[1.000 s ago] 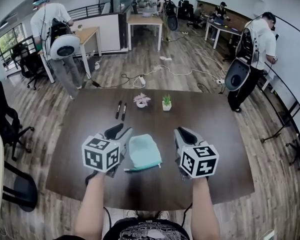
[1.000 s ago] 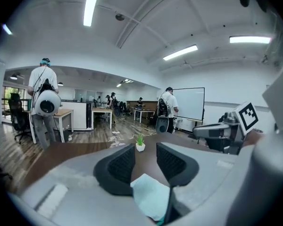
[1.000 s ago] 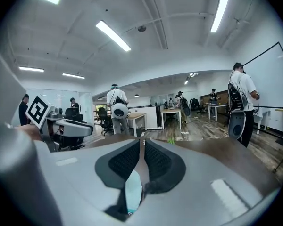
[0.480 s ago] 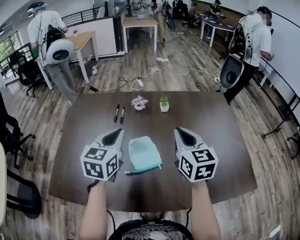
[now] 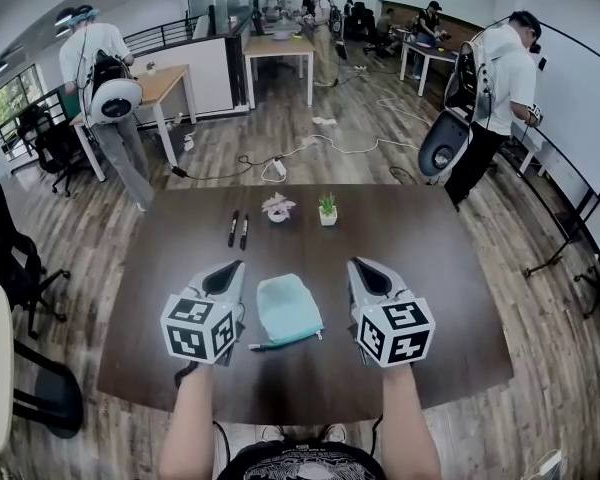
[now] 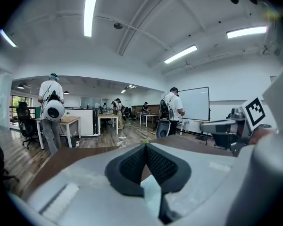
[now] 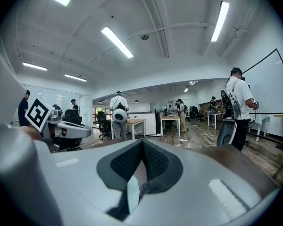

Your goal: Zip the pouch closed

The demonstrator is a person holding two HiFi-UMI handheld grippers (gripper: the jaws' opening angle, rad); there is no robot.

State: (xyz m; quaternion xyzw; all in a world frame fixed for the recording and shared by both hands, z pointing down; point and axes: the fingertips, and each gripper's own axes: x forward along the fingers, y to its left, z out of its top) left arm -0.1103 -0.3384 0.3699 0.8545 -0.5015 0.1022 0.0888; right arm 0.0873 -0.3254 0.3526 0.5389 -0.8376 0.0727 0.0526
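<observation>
Pale teal soft fabric pouch [image 5: 287,308], flat on the dark brown wooden table [image 5: 450,268], toward its front edge, between the two hand-held grippers and touched by neither. Left gripper [image 5: 230,271], grey with black ribbed pads, just beside the pouch's left side, a strip of bare table between: jaws pressed together, nothing caught in them. Right gripper [image 5: 363,271], just beside the pouch's right side, also clear of the fabric: jaws likewise together and empty. Both held low over the table, pointing away from the person. Thin dark strip [image 5: 280,342] with a short tail along the pouch's near edge, probably the zip or its pull, yet too small to tell whether drawn fully across or standing partly open. Fits, then, either a pouch waiting for its zip to be run shut or one zipped and lying released; no way to settle which from these views. Further back on the table, well apart from the pouch: two dark marker pens [image 5: 238,228], a small pink flower ornament [image 5: 278,206] and a small green potted plant [image 5: 327,208].
</observation>
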